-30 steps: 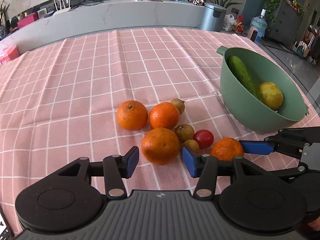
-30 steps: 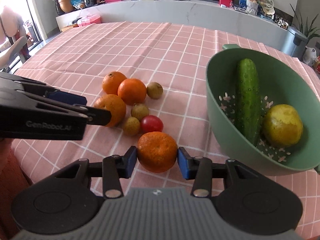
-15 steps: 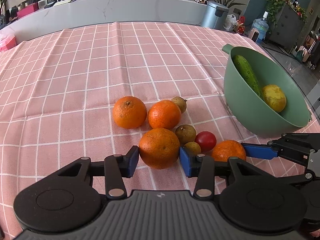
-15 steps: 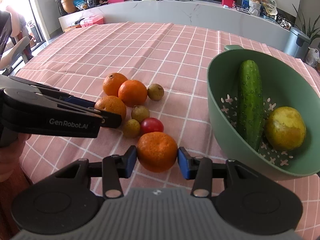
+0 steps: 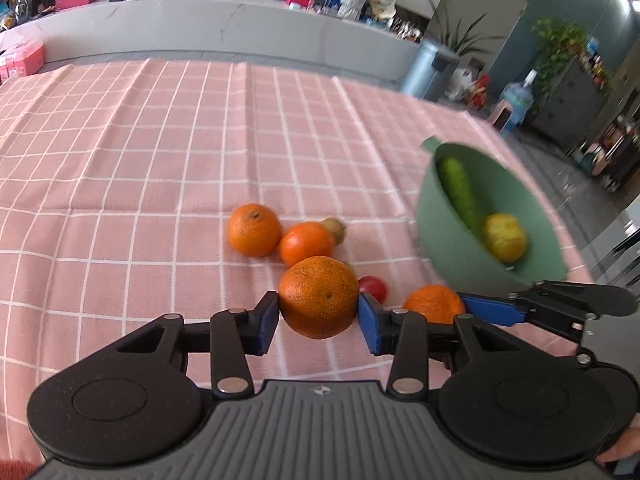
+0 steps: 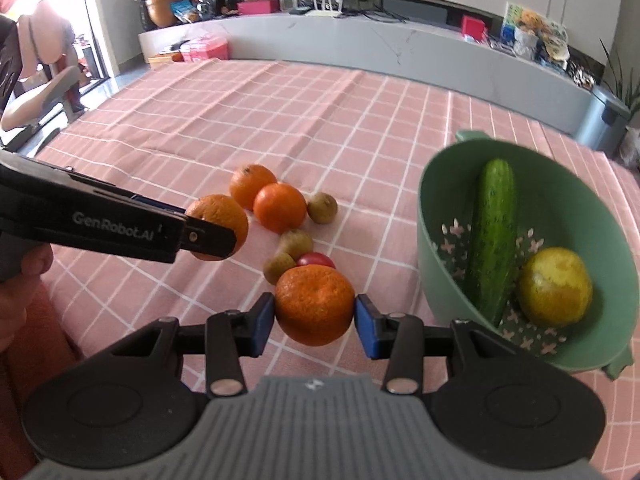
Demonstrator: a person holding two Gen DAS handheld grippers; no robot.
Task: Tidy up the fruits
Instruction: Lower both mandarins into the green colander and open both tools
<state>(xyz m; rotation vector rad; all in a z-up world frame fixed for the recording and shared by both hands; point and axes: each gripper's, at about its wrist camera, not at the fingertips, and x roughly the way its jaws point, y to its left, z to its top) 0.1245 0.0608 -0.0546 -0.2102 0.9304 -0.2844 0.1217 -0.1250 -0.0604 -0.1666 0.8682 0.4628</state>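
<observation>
Fruits are mostly in a loose pile on the pink checked cloth (image 6: 360, 128) over the worktop, with a green bowl (image 6: 436, 216) off to the right of them.

Left claw (image 5: 318, 316) is pinching a big orange (image 5: 319, 297) between its blue pads; from the right wrist view that orange (image 6: 224, 220) looks lifted clear of the cloth. Right claw (image 6: 314, 320) is clamped on a mandarin (image 6: 315, 304), pads pressed on both sides. In the left view you can see that same mandarin (image 5: 434, 303) with the right claw's blue finger against it, just right of the left claw.

Left on the cloth:
- two oranges touching each other, one further back (image 6: 252, 180) and one nearer (image 6: 280, 207)
- a small brown fruit (image 6: 322, 208) just right of those
- two more brown ones, (image 6: 296, 242) and (image 6: 279, 266), close together
- a tomato (image 6: 316, 259) right behind the mandarin

Inside the bowl there's a cucumber (image 6: 490, 236) leaning against the wall, and a yellow citrus (image 6: 555, 286) next to it at the bottom. Can't tell if those two actually touch.
</observation>
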